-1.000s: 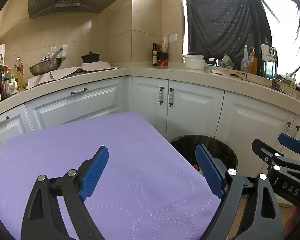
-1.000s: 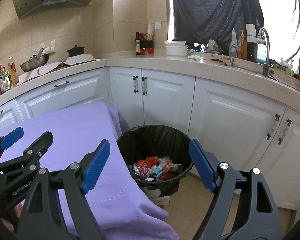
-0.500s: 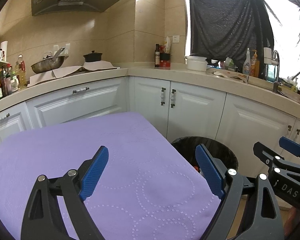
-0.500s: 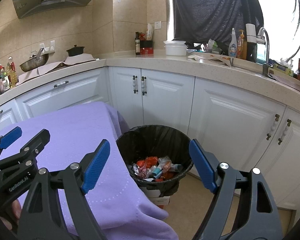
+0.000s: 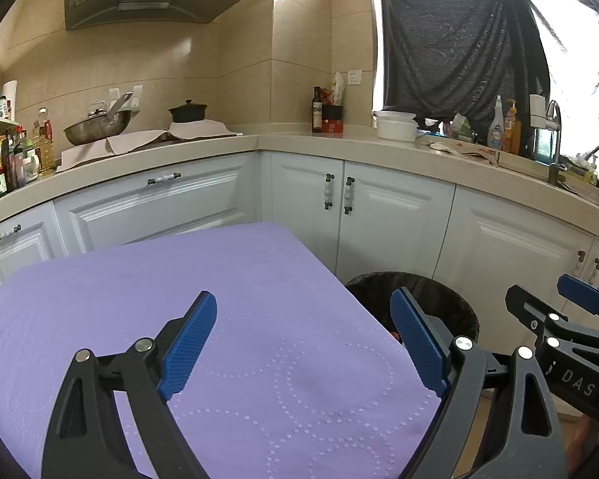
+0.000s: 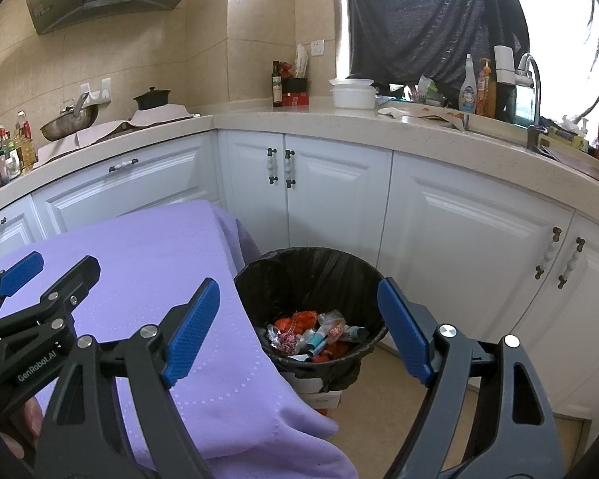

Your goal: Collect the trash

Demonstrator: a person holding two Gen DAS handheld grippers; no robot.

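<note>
- Plainly, in the left wrist view, the left gripper (image 5: 303, 343) hangs released over a purple tablecloth (image 5: 227, 319), nothing between its blue pads. No trash shows on the cloth from here. The right gripper (image 5: 571, 319) enters at the right edge, cut off by the frame. Only the rim of the black-lined trash bin (image 5: 435, 291) shows, just beyond the cloth's corner; its contents are almost wholly hidden behind the gripper's finger.
- In the right wrist view, the right gripper (image 6: 299, 327) is likewise spread wide and empty, aimed down toward the trash bin (image 6: 311, 275), which stands on the floor beside the draped tablecloth (image 6: 147, 247) and in front of the white cabinets (image 6: 451, 231). Wrappers and other trash (image 6: 315, 331), red, white and blue, lie heaped in the bin's bottom. The left gripper (image 6: 32, 279) shows at the left edge, partly cut off, with a bit of a hand (image 6: 28, 419) below it.
- My reading: with both grippers empty and the cloth bare, collecting looks finished or between pieces. A next move would call for finding any leftover piece outside the bin; none is visible.
- Hard to make out: single items in the heap, the floor behind the bin, and the small clutter on the kitchen counter (image 6: 419, 127).
</note>
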